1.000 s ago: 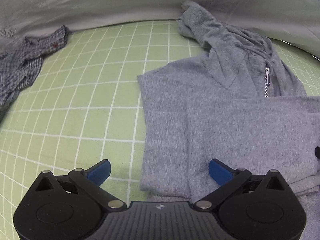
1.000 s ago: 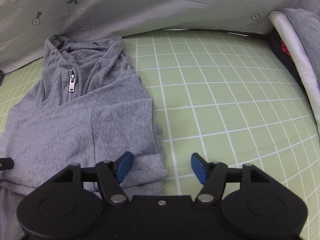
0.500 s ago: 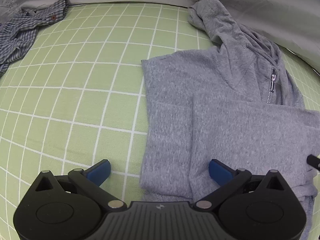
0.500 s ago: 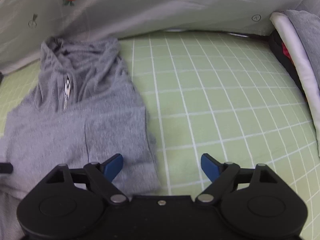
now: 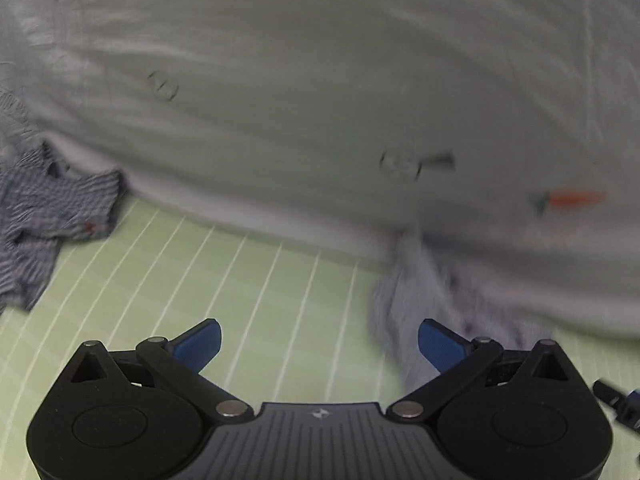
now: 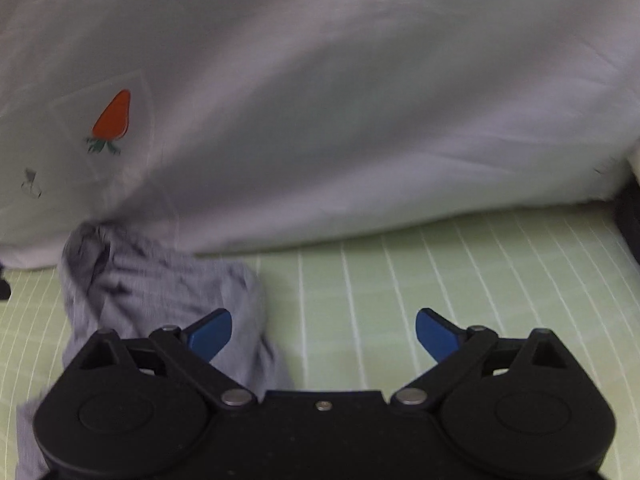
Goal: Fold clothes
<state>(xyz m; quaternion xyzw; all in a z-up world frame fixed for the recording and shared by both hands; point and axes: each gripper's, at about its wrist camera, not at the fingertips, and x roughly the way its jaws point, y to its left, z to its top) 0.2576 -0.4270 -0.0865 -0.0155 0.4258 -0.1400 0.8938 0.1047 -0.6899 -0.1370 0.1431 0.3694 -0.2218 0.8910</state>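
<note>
The grey zip hoodie (image 5: 416, 304) lies on the green grid mat; only its hood end shows, blurred, by my left gripper's right finger. In the right wrist view the hoodie (image 6: 160, 280) lies at lower left, partly under my left finger. My left gripper (image 5: 319, 346) is open and empty, low over the mat. My right gripper (image 6: 323, 334) is open and empty, with its right finger over bare mat.
A white sheet with carrot prints (image 5: 320, 100) rises behind the mat and fills the upper part of both views (image 6: 320, 100). A blue checked shirt (image 5: 44, 216) lies crumpled at far left. A dark object (image 6: 630, 220) sits at the right edge.
Both grippers have tilted up and moved toward the hood end; the views now show mostly the white sheet instead of the hoodie's body. Both stay open.
</note>
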